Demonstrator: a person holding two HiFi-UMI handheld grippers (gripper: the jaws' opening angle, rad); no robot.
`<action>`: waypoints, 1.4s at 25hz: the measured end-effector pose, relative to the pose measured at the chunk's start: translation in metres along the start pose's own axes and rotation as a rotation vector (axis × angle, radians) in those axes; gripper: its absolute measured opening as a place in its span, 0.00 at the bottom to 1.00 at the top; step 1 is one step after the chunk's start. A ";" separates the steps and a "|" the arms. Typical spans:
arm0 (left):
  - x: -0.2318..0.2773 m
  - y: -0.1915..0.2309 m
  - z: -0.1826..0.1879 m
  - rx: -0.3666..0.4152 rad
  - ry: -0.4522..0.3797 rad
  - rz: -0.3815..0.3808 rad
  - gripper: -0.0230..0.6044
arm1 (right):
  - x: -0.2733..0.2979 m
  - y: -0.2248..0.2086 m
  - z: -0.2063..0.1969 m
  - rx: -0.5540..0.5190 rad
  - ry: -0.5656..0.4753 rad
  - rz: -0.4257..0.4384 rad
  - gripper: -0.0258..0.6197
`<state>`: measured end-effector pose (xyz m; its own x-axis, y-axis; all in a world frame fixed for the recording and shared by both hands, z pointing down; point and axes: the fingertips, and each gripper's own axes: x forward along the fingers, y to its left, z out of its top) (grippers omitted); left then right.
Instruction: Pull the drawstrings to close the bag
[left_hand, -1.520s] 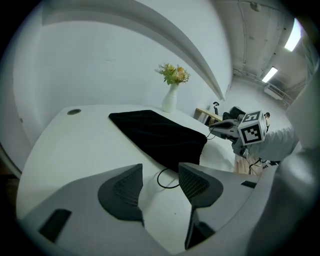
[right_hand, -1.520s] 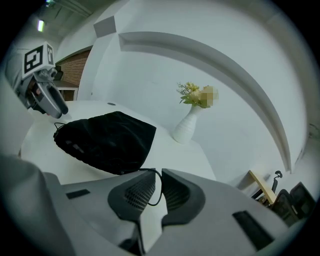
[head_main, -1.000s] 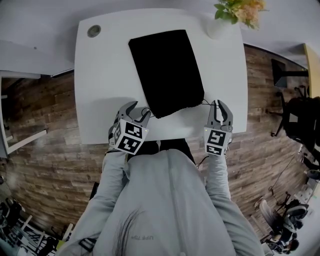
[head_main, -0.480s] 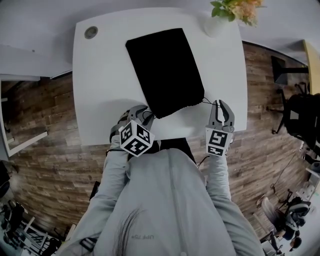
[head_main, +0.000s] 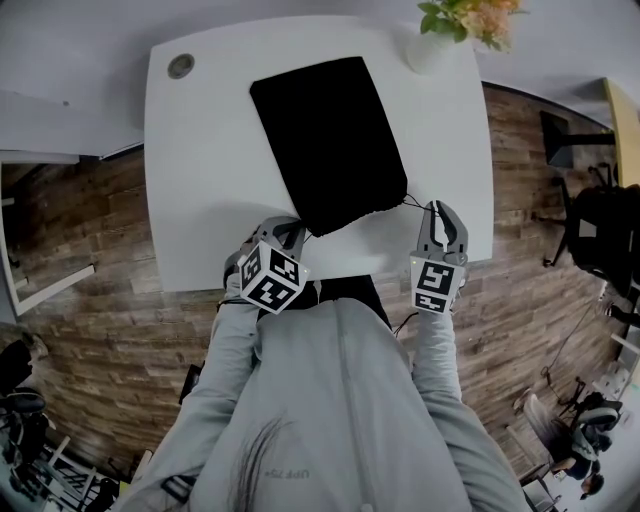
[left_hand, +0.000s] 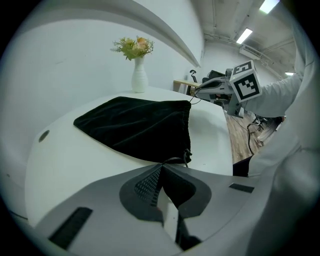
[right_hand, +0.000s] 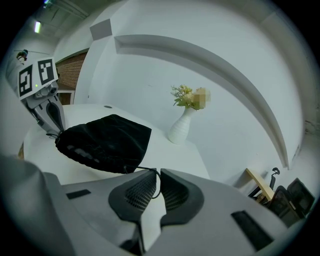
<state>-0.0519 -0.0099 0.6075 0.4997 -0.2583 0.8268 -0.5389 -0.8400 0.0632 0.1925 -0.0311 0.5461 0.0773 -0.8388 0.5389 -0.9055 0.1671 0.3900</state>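
between the left gripper (left_hand: 161, 167)'s fingers (left_hand: 146, 186) the gap is gone: the two dark pads meet at their tips, clenched on the left drawstring (left_hand: 175, 159). this thin black cord arches out from the tips as a small loop and runs to the nearest corner of the bag (left_hand: 135, 127). that corner lies just past the fingertips, so close that only the short loop parts them. from there the rest of the black bag spreads flat, away from the fingers, across the white table (left_hand: 65, 165). beyond its far end stands a white vase (left_hand: 139, 79) of flowers, well apart from the tips.

ahead of the right gripper (right_hand: 158, 173) the bag sits a little farther off, to the left of the tips. its fingers (right_hand: 136, 194) are closing down on the right drawstring (right_hand: 148, 169), with only a narrow slit between the ribbed pads. this cord leaves the bag's near corner, crosses a bare strip of table, hooks over the fingertips and drops down between the pads, gripped there.

from the head view both sets of fingers point away from the person at the bag's near edge, one at each corner. the left tips are almost touching the cloth. the right tips are set off to the side, with the cord spanning the gap. the bag lies slanted on the table between and beyond the two sets of fingers.
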 end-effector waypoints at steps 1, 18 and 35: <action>-0.001 0.002 0.001 -0.009 -0.009 0.011 0.08 | 0.000 -0.001 0.000 0.000 0.000 0.000 0.10; -0.083 0.079 0.060 -0.090 -0.238 0.225 0.08 | -0.010 -0.011 0.070 0.025 -0.121 -0.014 0.07; -0.202 0.139 0.164 -0.105 -0.467 0.580 0.08 | -0.029 -0.048 0.218 -0.021 -0.434 0.125 0.07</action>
<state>-0.1165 -0.1531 0.3577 0.3390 -0.8408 0.4221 -0.8535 -0.4636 -0.2379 0.1429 -0.1277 0.3495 -0.2179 -0.9505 0.2215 -0.8879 0.2873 0.3594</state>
